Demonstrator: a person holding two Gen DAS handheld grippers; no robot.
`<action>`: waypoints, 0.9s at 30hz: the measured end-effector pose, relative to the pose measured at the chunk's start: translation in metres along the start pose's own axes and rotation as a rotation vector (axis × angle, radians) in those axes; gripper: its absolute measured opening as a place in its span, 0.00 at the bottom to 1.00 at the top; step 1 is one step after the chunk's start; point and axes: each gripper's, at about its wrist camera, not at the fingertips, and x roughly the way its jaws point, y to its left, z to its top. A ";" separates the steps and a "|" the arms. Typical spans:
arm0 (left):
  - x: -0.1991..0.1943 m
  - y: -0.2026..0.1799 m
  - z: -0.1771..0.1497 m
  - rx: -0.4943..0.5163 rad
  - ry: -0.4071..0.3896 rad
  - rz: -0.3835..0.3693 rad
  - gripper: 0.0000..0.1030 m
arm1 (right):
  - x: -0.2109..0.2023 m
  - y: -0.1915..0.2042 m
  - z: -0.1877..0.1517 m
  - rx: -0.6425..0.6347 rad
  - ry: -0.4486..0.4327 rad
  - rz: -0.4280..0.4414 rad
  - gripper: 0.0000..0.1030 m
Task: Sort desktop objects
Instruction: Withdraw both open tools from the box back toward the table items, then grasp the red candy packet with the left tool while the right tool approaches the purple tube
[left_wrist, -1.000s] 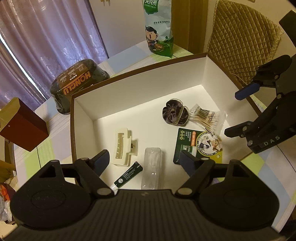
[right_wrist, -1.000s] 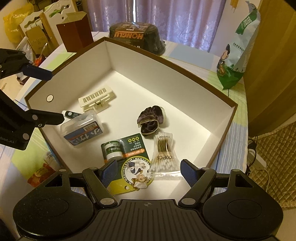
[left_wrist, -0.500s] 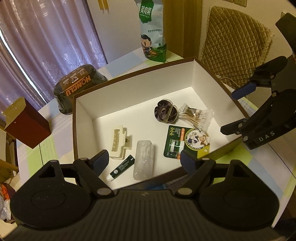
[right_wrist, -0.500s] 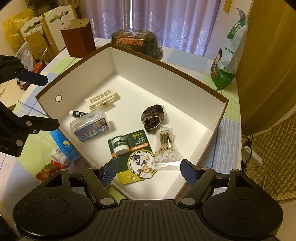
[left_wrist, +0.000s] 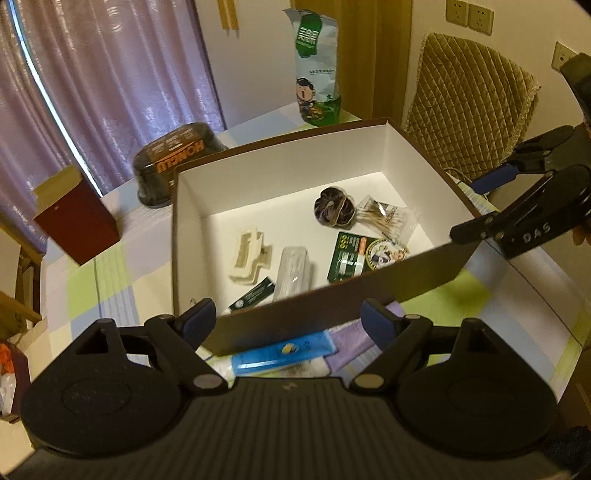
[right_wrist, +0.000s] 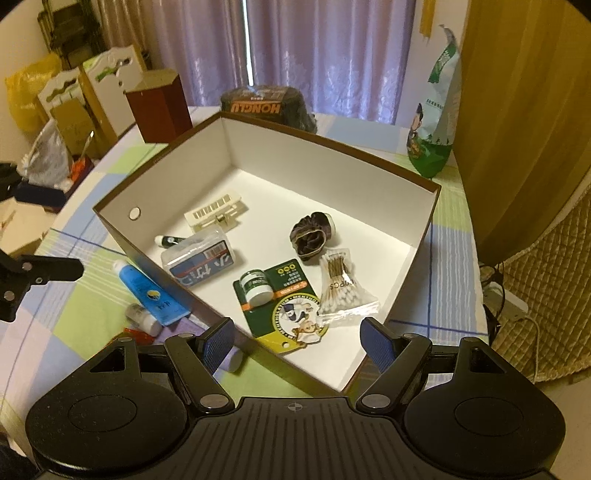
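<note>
both grippers wide open and empty above the table, beside the brown box (right_wrist: 424, 236).

outside the box, at its left wall, lie a blue tube (right_wrist: 149, 291) and a small white bottle (right_wrist: 142, 318). inside, from left: a cream hair clip (right_wrist: 216, 214), a clear case (right_wrist: 199, 262), a green card with a jar (right_wrist: 284, 299), a dark scrunchie (right_wrist: 312, 234), a cotton swab bag (right_wrist: 341, 286). the left gripper (left_wrist: 288, 319) and right gripper (right_wrist: 295, 341) hold nothing.

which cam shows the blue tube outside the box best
The right wrist view: the blue tube lies in full view on the tablecloth, against the box outer wall, cap and label visible. The left wrist view shows only a blurred blue strip between the fingertips, behind the box's near wall.
</note>
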 end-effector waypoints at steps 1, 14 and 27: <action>-0.003 0.002 -0.006 -0.007 -0.001 -0.002 0.81 | -0.002 0.001 -0.003 0.007 -0.011 0.001 0.75; 0.012 0.003 -0.087 -0.188 0.096 -0.073 0.81 | -0.026 0.007 -0.063 0.199 -0.110 0.019 0.75; 0.079 -0.003 -0.088 -0.267 0.156 -0.049 0.72 | 0.010 -0.001 -0.103 0.297 0.013 0.050 0.75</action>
